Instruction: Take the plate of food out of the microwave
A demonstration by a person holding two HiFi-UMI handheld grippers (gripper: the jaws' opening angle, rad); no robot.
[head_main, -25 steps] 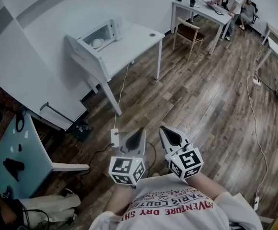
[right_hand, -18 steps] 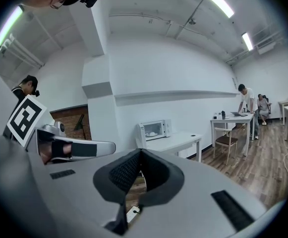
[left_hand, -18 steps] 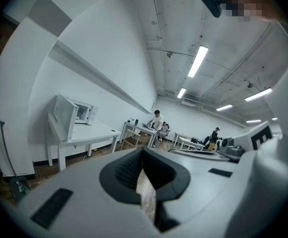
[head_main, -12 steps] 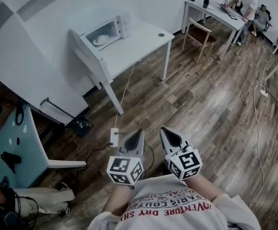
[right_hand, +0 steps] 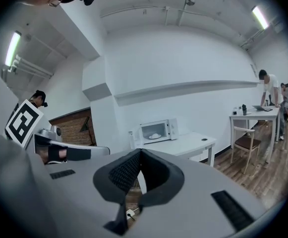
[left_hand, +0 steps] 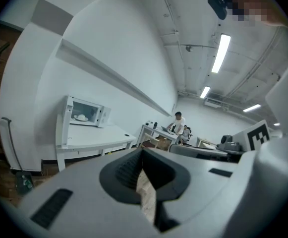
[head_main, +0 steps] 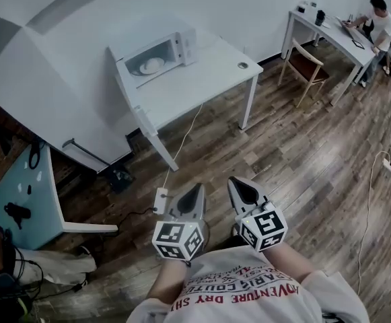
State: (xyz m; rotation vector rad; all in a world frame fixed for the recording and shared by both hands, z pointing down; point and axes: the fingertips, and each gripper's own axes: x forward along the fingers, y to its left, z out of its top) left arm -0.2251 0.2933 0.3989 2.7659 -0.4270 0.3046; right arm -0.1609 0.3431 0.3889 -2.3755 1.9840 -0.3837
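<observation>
Head view, looking steeply down: a white bench [head_main: 202, 79] carrying a microwave [head_main: 161, 56] has slid toward the middle of the picture and looks a little nearer than a moment ago. The two grippers keep their place low in the frame. I judge the person is walking toward the bench, so the task is only at its approach and nothing has been touched. The plate [head_main: 152, 64] sits inside the microwave, whose door appears to hang open.

The left gripper [head_main: 198, 187] and right gripper [head_main: 235, 181] are side by side near the chest, well apart from the bench. Each gripper's view shows its fingers pressed together with nothing between them.

The right gripper view faces the microwave [right_hand: 158, 129] head on. It shows the open cavity and the plate [right_hand: 154, 136] with what may be a pale mound of food, too small to be sure. Only the head view shows the wooden floor left to cross and a cable [head_main: 182, 147] trailing from the bench.
</observation>
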